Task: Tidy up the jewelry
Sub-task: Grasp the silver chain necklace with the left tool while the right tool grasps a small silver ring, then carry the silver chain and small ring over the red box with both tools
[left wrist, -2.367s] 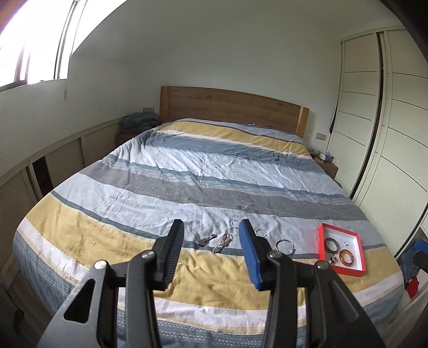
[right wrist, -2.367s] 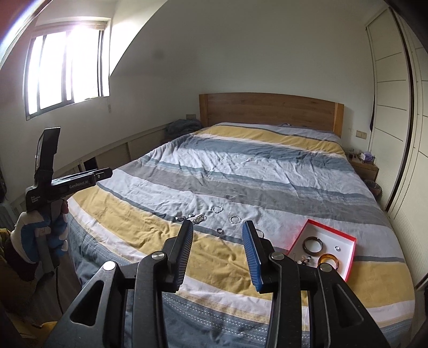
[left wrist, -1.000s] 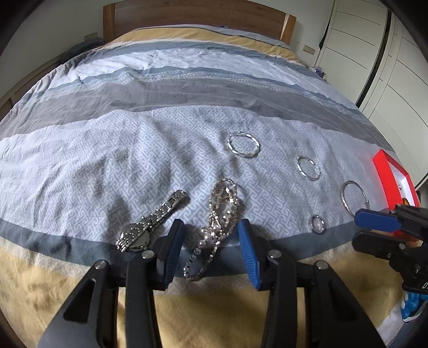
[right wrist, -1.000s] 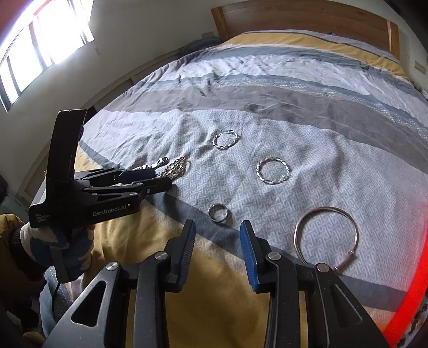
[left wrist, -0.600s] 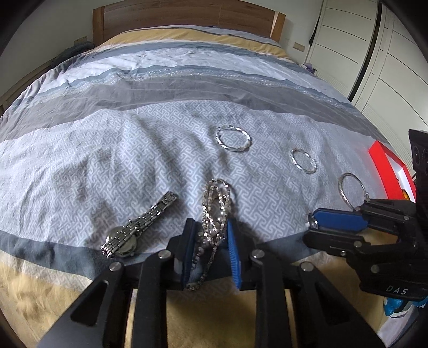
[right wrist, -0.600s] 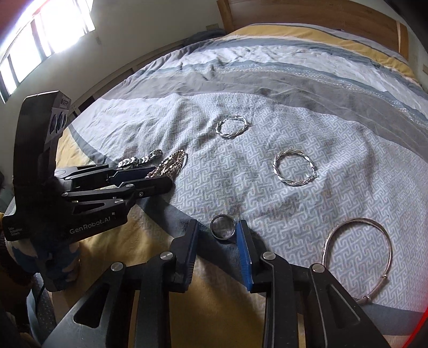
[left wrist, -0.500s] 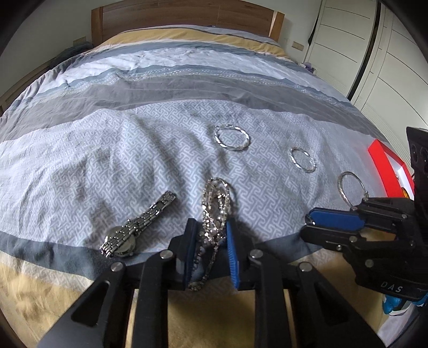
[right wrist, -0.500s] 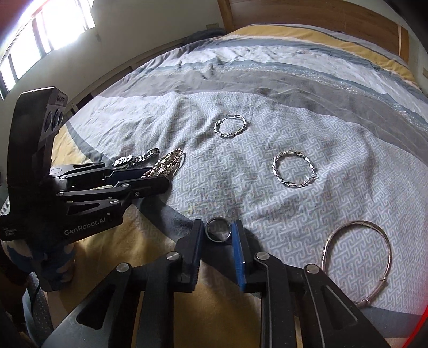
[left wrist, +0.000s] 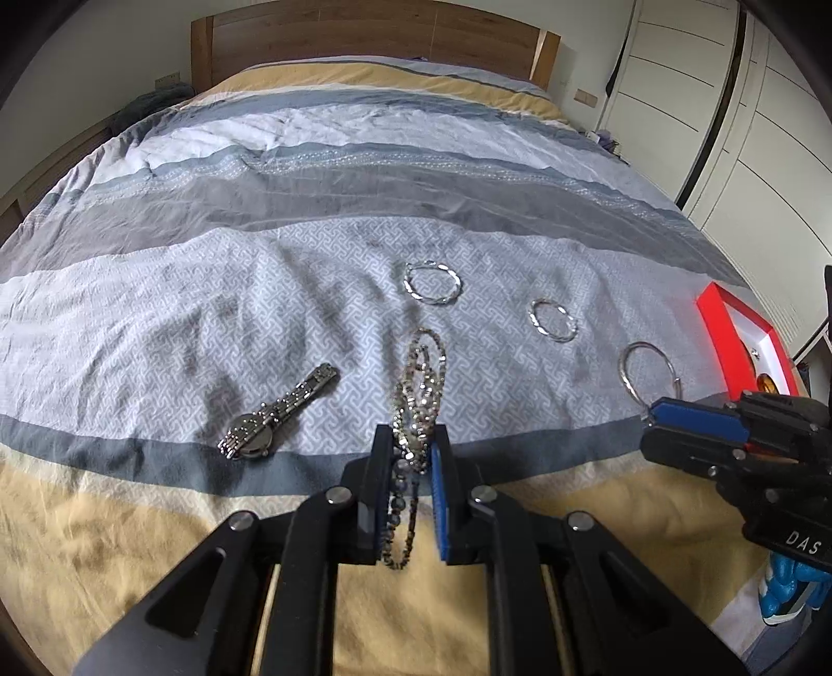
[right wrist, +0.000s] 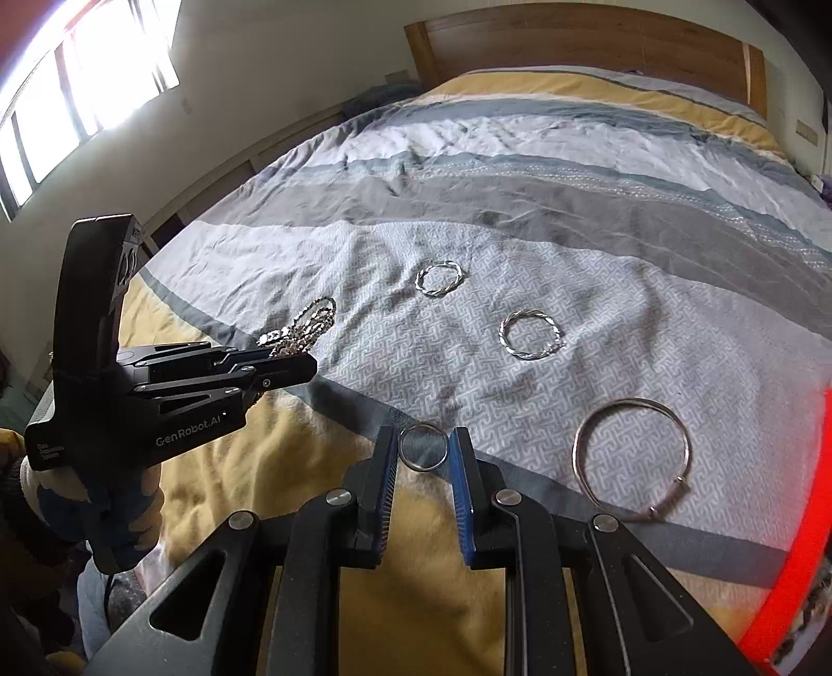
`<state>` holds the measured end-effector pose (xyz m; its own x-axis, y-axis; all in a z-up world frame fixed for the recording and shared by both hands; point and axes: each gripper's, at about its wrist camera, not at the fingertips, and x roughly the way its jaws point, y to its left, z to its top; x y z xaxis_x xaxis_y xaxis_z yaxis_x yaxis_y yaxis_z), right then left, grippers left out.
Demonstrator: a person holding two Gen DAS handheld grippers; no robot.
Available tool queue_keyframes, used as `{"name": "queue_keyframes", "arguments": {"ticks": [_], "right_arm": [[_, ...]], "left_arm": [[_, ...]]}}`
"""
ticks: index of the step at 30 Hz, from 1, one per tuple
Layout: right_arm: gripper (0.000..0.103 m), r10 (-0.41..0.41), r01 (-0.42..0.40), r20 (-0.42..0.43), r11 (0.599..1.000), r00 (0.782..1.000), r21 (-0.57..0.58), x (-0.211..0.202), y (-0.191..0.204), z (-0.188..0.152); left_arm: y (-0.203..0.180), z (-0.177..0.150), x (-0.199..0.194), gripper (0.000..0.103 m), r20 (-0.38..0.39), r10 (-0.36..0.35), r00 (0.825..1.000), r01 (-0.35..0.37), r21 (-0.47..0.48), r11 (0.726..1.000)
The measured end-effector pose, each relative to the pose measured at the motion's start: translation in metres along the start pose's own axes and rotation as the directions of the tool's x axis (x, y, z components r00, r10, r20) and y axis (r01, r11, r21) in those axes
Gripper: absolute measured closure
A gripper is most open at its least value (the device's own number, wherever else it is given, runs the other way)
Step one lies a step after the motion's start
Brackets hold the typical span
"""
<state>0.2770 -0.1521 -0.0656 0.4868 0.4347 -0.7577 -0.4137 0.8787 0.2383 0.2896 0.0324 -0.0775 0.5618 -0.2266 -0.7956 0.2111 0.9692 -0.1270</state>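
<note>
Both have just closed: the left hand-held gripper [left wrist: 411, 457] pinches the chain [left wrist: 418, 385], the right hand-held gripper [right wrist: 424, 457] pinches the ring [right wrist: 423, 447]; both pieces look ready for lifting.

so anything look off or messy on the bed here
Nothing damaged. The chain is bunched in a doubled heap, pinched mid-length by the left gripper, one end dangling. The watch lies askew on the duvet. The bangles lie flat.

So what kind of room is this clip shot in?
A home bedroom, almost certainly. The jewelry lies on a bed with a striped duvet and a wooden headboard, and tall white wardrobe doors line the right-hand wall. A window lights the other side.
</note>
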Motion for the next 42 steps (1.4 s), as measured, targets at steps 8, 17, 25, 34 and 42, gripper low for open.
{"name": "queue_keyframes", "arguments": {"ticks": [8,17,25,34,42], "right_arm": [[0.083,-0.060,0.057,0.050,0.997,0.997,0.046,-0.072,-0.004,-0.029],[0.083,-0.175,0.162,0.097,0.978,0.980,0.131,-0.154,-0.039,-0.080],[0.083,-0.292,0.259,0.114,0.937,0.950,0.234,-0.218,-0.091,-0.129],[0.083,-0.366,0.315,0.124,0.898,0.922,0.307,-0.249,-0.159,-0.139],[0.083,-0.377,0.327,0.118,0.893,0.919,0.310,-0.227,-0.229,-0.103]], "left_arm": [[-0.036,-0.004,-0.050,0.091,0.045,-0.025,0.999,0.024,0.031,0.999],[-0.110,-0.008,-0.083,0.091,0.068,-0.110,0.992,0.103,0.097,0.990],[-0.189,-0.011,-0.089,0.091,0.045,-0.195,0.980,0.184,0.182,0.966],[-0.277,0.006,-0.061,0.091,-0.014,-0.256,0.966,0.250,0.272,0.929],[-0.343,0.047,0.002,0.091,-0.050,-0.260,0.964,0.262,0.306,0.915]]}}
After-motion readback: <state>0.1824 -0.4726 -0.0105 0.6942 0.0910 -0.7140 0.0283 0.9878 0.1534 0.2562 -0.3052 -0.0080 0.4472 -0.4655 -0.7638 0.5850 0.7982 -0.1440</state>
